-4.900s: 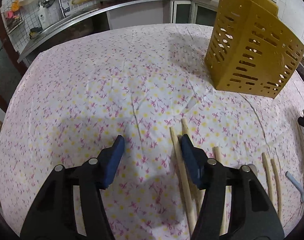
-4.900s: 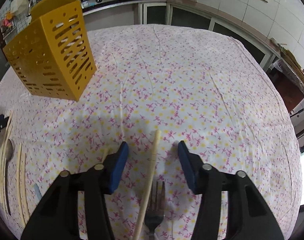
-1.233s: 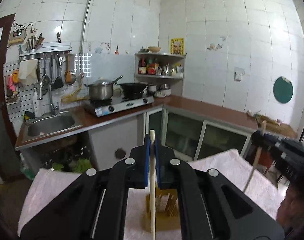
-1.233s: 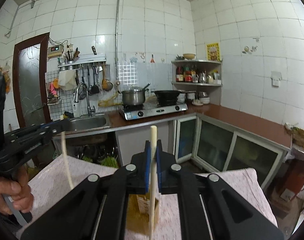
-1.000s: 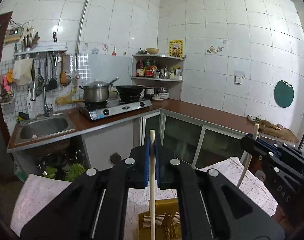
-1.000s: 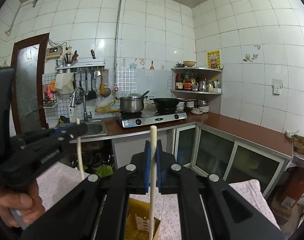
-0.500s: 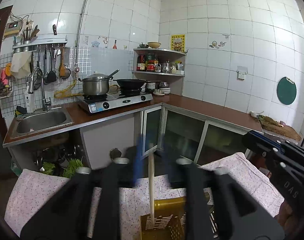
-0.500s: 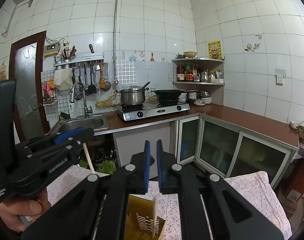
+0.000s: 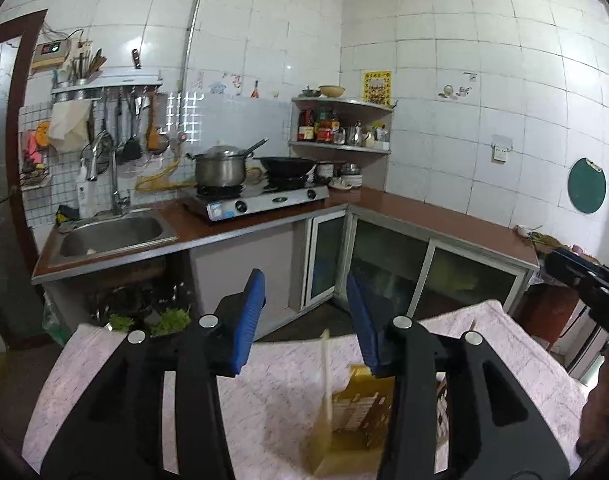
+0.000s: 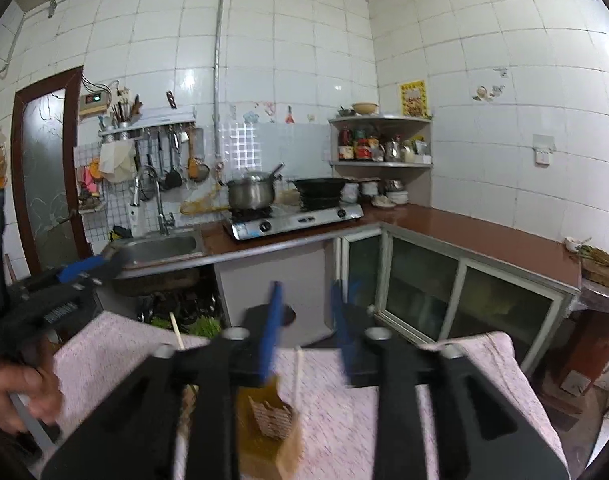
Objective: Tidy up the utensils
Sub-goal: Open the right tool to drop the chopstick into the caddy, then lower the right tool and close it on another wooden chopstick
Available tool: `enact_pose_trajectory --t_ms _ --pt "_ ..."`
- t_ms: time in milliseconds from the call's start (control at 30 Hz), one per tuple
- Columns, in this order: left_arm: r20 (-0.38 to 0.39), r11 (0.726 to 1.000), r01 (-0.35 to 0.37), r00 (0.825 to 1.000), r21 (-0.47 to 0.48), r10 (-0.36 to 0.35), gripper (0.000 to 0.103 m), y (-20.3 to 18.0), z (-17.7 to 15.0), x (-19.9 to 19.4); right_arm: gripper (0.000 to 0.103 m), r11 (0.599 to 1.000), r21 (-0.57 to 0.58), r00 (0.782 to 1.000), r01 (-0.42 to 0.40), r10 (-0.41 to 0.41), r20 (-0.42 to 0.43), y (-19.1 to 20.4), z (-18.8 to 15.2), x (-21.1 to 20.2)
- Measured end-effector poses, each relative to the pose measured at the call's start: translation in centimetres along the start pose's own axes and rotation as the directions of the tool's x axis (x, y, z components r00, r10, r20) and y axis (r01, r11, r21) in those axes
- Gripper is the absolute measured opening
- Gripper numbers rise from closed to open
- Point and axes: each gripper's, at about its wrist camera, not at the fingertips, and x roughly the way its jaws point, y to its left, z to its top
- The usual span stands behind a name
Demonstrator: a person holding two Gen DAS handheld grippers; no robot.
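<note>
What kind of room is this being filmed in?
It looks like a home kitchen: a steel sink set in the counter, a two-burner gas stove carrying a lidded pot and a wok, and white tiled walls with ladles hung on a rack.

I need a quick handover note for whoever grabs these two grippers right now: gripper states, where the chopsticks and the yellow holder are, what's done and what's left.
Left gripper: jaws opening, nothing pressed between its blue fingers; a pale wooden chopstick stands below them, its lower end in the yellow slotted plastic utensil holder.
Right gripper: jaws opening, blurred; a second pale chopstick stands free below, in the holder.
The holder sits on the floral tablecloth.
Done: both chopsticks released into the holder.
Left: any other utensils are out of view now; look down at the table before the next pick.
</note>
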Motion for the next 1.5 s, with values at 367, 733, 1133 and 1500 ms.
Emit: enact_pose_trajectory --t_ms 367,733,1133,1500 --pt "-0.173 0.991 -0.131 0.977 -0.026 0.125 0.056 6.0 -10.4 -6.7 0.035 0.993 0.076 0.975 0.093 -0.076 -0.209 -5.5 -10.5 -6.0" --pt "-0.318 0.994 -0.099 0.945 -0.053 0.077 0.056 5.6 -21.2 -11.0 0.036 0.991 0.092 0.941 0.094 -0.058 -0.333 -4.4 -17.9 -9.2" --pt "-0.382 0.993 -0.081 0.923 -0.082 0.044 0.056 4.8 -24.2 -11.6 0.036 0.994 0.08 0.9 0.075 -0.033 -0.435 -3.3 -22.6 -9.5" --pt "-0.435 0.996 -0.062 0.9 -0.061 0.03 0.056 3.5 -24.5 -9.9 0.037 0.994 0.091 0.879 0.064 -0.013 -0.477 -2.8 -23.4 -8.1"
